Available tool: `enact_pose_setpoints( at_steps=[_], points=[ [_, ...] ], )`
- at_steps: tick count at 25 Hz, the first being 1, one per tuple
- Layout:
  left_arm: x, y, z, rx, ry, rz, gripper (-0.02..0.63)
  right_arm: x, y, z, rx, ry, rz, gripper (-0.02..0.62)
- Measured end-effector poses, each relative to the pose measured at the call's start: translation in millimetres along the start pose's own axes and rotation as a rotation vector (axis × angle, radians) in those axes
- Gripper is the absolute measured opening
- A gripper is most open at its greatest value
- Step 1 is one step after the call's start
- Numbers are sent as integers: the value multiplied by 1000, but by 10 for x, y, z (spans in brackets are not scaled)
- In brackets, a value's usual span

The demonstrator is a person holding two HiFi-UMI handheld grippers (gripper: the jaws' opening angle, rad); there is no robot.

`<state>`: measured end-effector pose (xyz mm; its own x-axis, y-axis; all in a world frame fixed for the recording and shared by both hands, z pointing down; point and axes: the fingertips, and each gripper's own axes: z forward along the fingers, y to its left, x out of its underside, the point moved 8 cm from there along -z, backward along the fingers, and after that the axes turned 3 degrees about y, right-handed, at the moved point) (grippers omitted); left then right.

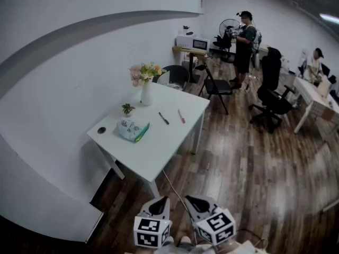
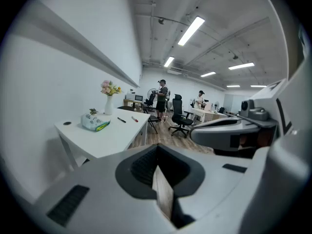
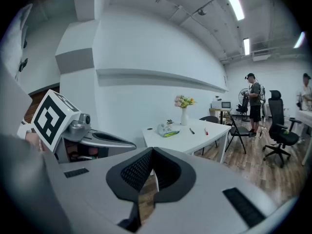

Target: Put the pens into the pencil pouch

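A white table [image 1: 159,147] stands ahead by the wall. On it lies a pale pencil pouch [image 1: 132,129] with a green edge, and beyond it a black pen [image 1: 163,118] and a red pen [image 1: 181,116], apart from each other. Both grippers hang low at the near edge of the head view, well short of the table. My left gripper [image 1: 159,206] and right gripper [image 1: 196,202] sit side by side, both shut and empty. In the left gripper view the shut gripper [image 2: 158,172] points toward the pouch [image 2: 95,122]. The right gripper [image 3: 152,172] faces the pouch [image 3: 167,129] and pens [image 3: 192,130].
A white vase of flowers [image 1: 146,89], a small plant [image 1: 127,109] and a round black thing [image 1: 101,130] also stand on the table. A black folding chair [image 1: 216,86], an office chair [image 1: 273,91] and two people [image 1: 244,41] are farther off on the wood floor. The wall runs along the left.
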<state>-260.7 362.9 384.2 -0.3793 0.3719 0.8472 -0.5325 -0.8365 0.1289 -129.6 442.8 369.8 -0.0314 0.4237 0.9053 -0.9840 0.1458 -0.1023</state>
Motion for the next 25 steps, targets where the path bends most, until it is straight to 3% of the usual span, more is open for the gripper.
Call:
enact_pose_setpoints(
  at_steps=[6, 15, 20, 25],
  points=[
    [-38, 195, 0, -57, -17, -72, 5, 12, -111, 91, -2, 10, 35, 6],
    [2, 151, 73, -17, -9, -60, 5, 34, -95, 117, -45, 11, 46, 6],
    [-74, 98, 90, 50, -68, -45, 5, -43, -136, 45, -99, -79, 71, 8],
    [-134, 127, 136, 17, -69, -16, 6, -60, -291, 54, -51, -68, 28, 9]
  ],
)
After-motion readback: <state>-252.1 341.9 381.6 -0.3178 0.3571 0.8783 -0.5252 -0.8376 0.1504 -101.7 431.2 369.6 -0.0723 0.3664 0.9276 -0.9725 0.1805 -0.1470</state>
